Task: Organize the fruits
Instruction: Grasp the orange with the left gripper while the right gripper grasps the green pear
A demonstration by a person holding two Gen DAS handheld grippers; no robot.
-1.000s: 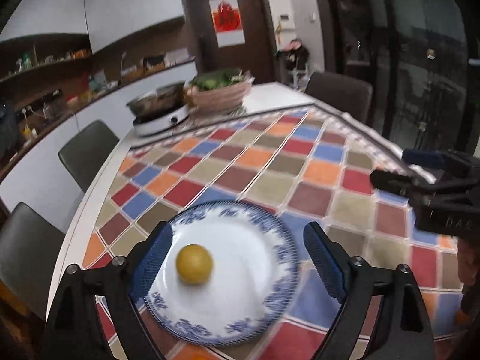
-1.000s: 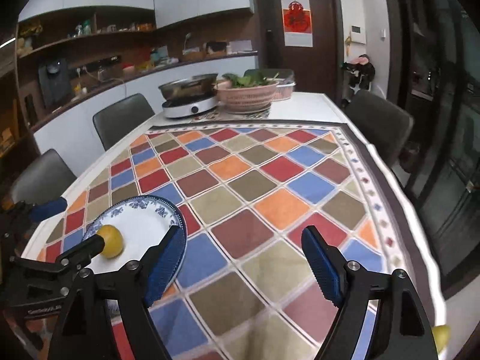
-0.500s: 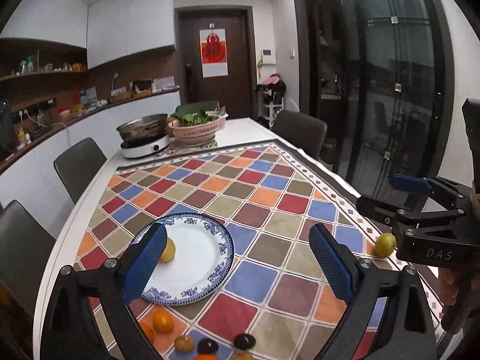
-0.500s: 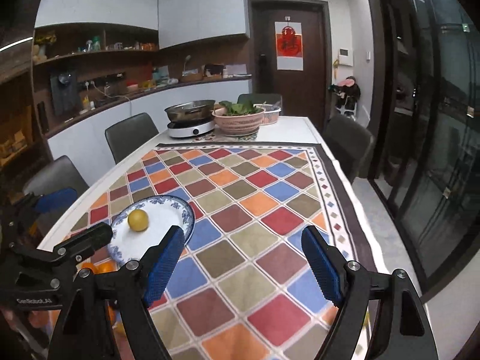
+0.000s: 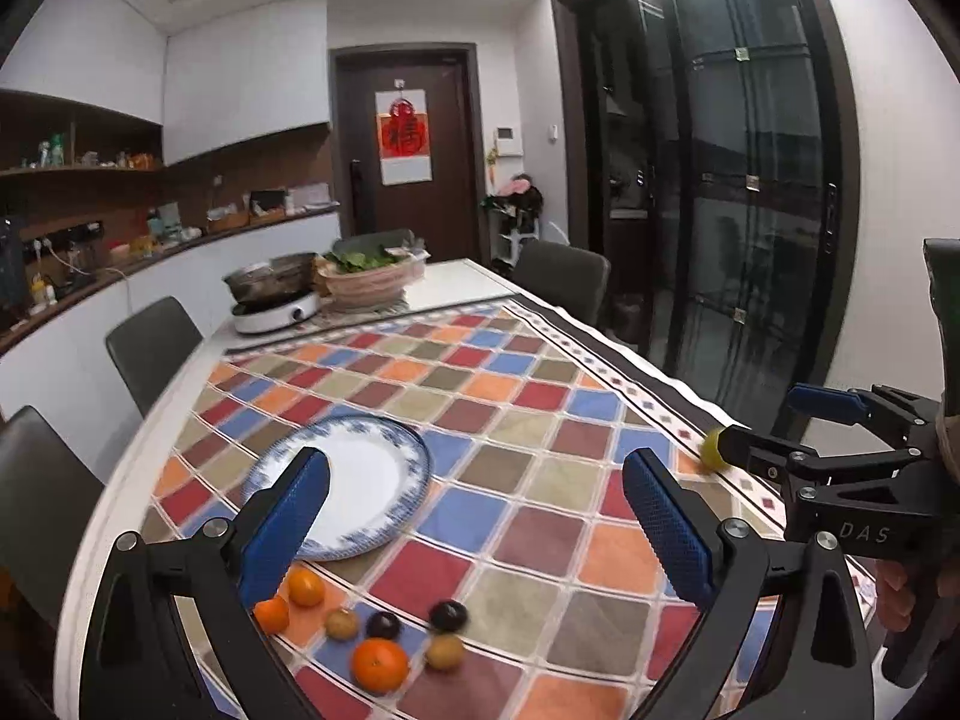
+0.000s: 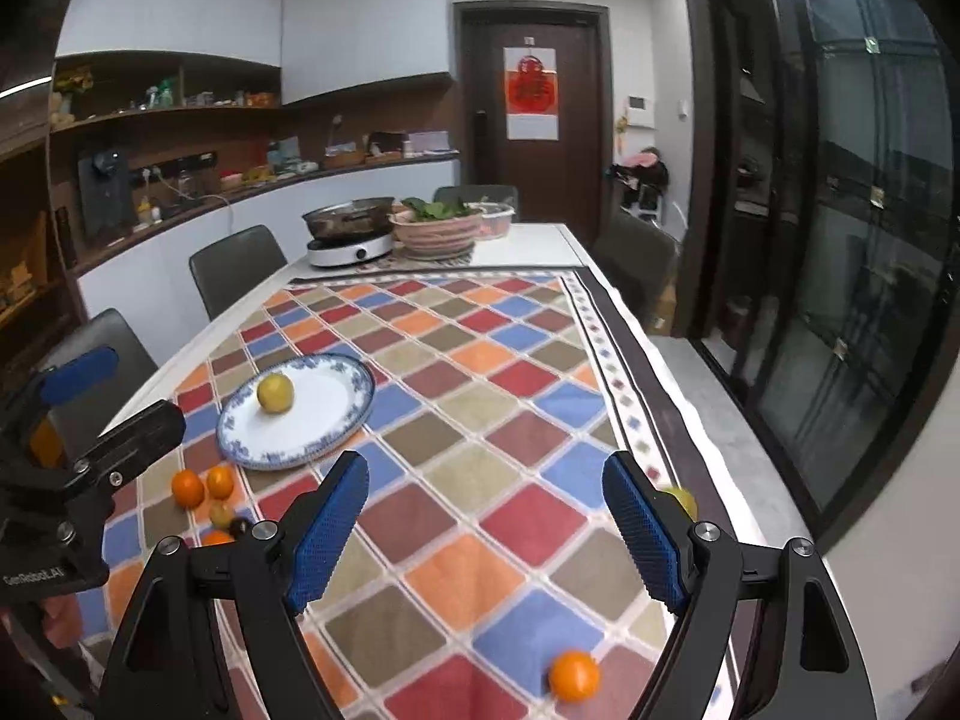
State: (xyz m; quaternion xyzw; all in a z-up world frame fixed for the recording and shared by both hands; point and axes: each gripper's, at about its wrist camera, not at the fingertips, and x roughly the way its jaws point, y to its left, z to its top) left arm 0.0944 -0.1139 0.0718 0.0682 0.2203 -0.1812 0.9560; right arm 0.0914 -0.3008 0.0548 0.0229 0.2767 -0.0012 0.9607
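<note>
A blue-rimmed white plate [image 6: 312, 450] lies on the checked tablecloth with one yellow fruit [image 6: 275, 393] on it; in the left wrist view my left finger hides that fruit on the plate [image 5: 384, 480]. Several loose fruits, oranges [image 5: 379, 665], dark plums [image 5: 447, 615] and brownish ones [image 5: 444, 651], lie near the plate's front. A yellow-green fruit [image 5: 713, 449] sits at the table's right edge, also seen in the right wrist view [image 6: 684, 501]. An orange [image 6: 573, 675] lies in front of my right gripper. My left gripper [image 5: 477, 534] and right gripper [image 6: 486, 531] are open, empty, raised above the table.
At the far end stand an induction cooker with a pan [image 5: 273, 300] and a basket of greens [image 5: 369, 279]. Grey chairs [image 5: 153, 348] line the left side, another [image 5: 561, 279] on the right. Glass doors [image 6: 840, 270] are right of the table.
Both grippers have pulled back and up from the plate. The yellow fruit stays on the plate. The loose fruits at the near end have come into view.
</note>
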